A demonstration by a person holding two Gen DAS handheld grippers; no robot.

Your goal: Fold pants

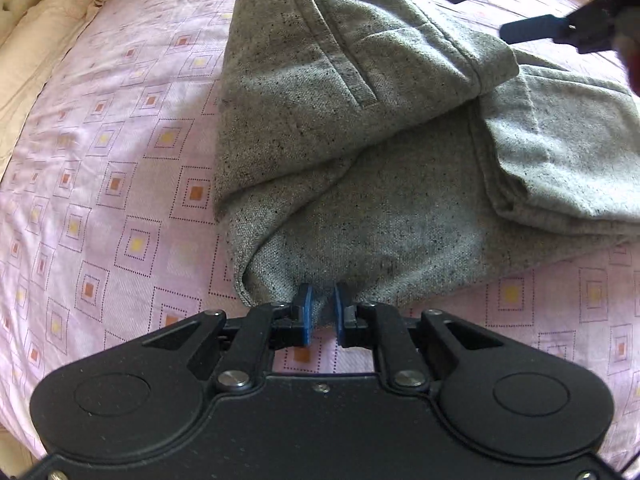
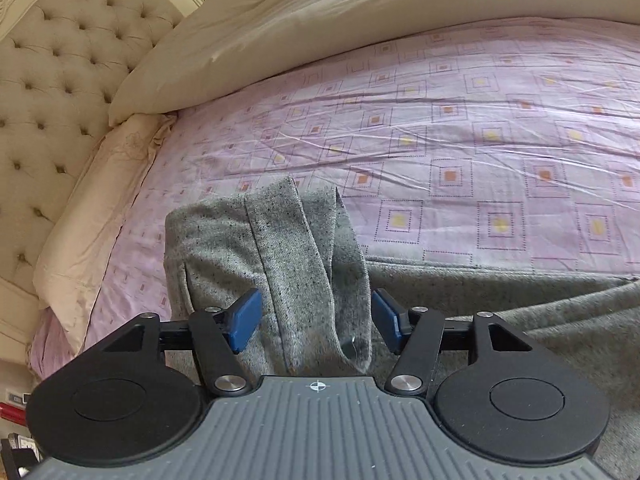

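Nearest the left wrist camera, the left hand-held gripper (image 1: 321,300) has its blue pads drawn almost together, pinching a small bunch of cloth at the near edge of the grey speckled pants (image 1: 340,120). From that pinch the pants spread away across the pink patterned bed sheet (image 1: 100,160), doubled over themselves, with a slit pocket on the upper layer and a thicker folded part off to the right. Further off in the same view, at top right, the right hand-held gripper (image 1: 516,8) hangs blurred above the cloth. In its own camera, the right hand-held gripper (image 2: 316,320) is spread wide, a raised fold of the pants (image 2: 288,264) standing between its blue fingers (image 2: 246,320) without being clamped. Beyond lie a cream duvet (image 2: 320,20) and a tufted headboard (image 2: 60,60).
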